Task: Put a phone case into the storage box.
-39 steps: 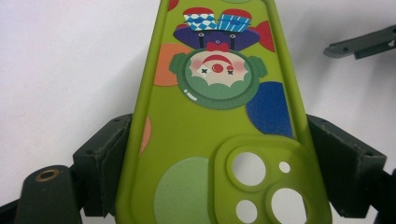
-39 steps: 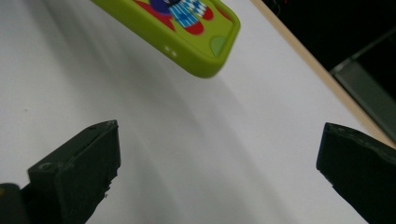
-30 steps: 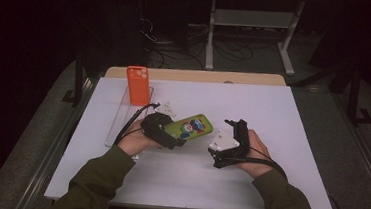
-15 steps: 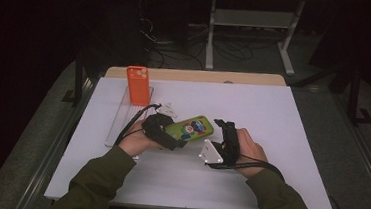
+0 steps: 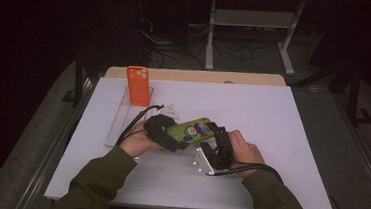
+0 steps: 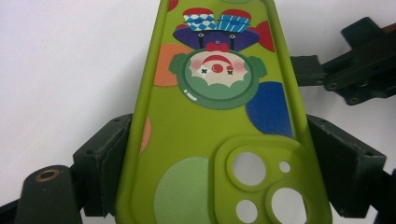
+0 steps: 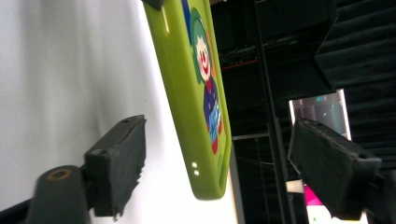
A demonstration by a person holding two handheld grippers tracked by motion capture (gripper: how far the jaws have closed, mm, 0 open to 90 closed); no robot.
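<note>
**Green case clamped on the left, right jaws astride its free end**

You work at a white table, the largest item in view, with a pale wooden strip along its far edge. On its far left part lies a clear flat tray, and an orange phone case stands upright at the tray's far end, well apart from your hands.

Your left gripper sits just left of the table's middle. Its jaws are pinching the green phone case across its width: in the left gripper view both black pads press the long edges of the case at the camera-cutout end, printed back facing the camera, clown figure toward the far end. The case is held off the table surface, running from your left gripper toward your right.

Your right gripper stands just beside the case's free end, with your hand behind it. Its jaws have just been closing, yet they remain spread. In the right gripper view the case's end lies edge-on between them, with a clear gap to the pad on either side. No contact is made on that side.
</note>
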